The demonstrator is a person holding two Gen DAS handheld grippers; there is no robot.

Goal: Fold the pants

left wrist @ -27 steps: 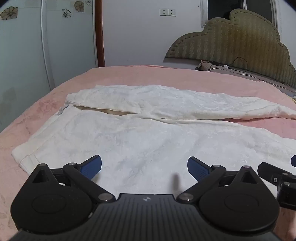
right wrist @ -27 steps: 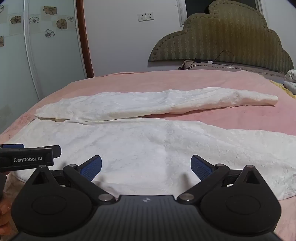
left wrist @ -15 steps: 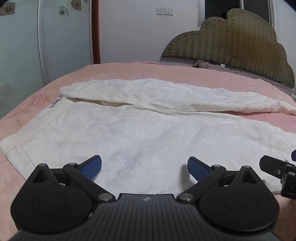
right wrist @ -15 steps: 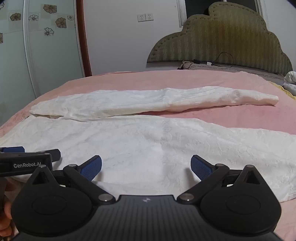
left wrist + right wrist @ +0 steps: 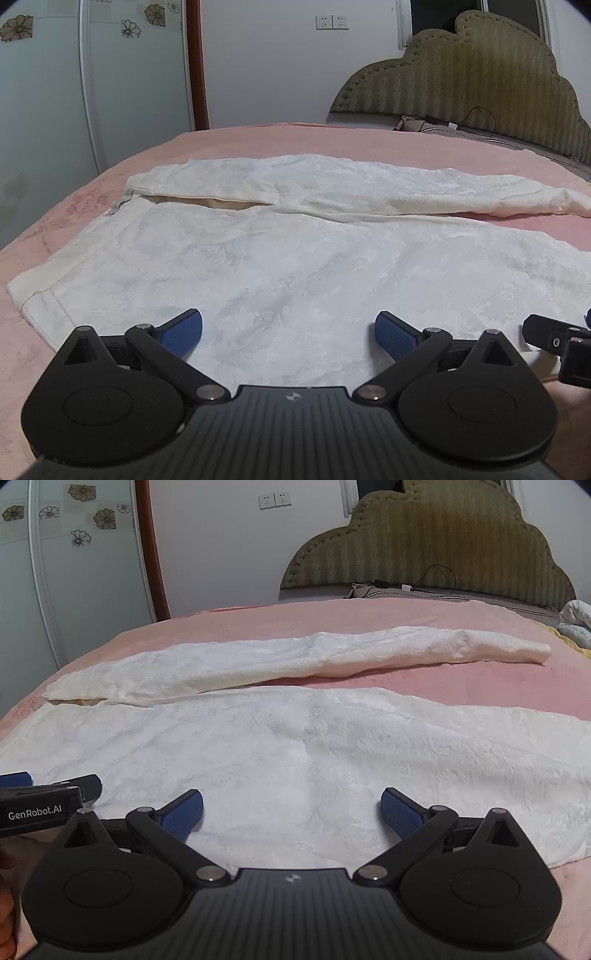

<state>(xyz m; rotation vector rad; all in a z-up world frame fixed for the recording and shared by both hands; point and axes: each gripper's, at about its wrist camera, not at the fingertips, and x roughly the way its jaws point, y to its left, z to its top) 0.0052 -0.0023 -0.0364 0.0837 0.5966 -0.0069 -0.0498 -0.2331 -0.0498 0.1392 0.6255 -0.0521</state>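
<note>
White textured pants [image 5: 295, 258] lie flat on the pink bed, waistband at the left [image 5: 40, 284], both legs running to the right [image 5: 369, 653]. The near leg [image 5: 332, 746] is wide, the far leg is narrower and bunched. My left gripper [image 5: 289, 332] is open, low over the near hip edge of the pants. My right gripper [image 5: 291, 812] is open, low over the near leg's front edge. Each gripper shows at the side of the other's view, the right one [image 5: 557, 339] and the left one [image 5: 44, 797].
The pink bedspread [image 5: 406, 620] covers the bed. A padded olive headboard [image 5: 424, 554] with a cable and small items stands at the far right. A wardrobe with flower panels [image 5: 44, 92] stands at the left. A bundle of bedding [image 5: 576, 616] lies at the right edge.
Both grippers have dropped lower and a little forward over the pants' near edge. Their jaws stay open. The pants have not moved.
</note>
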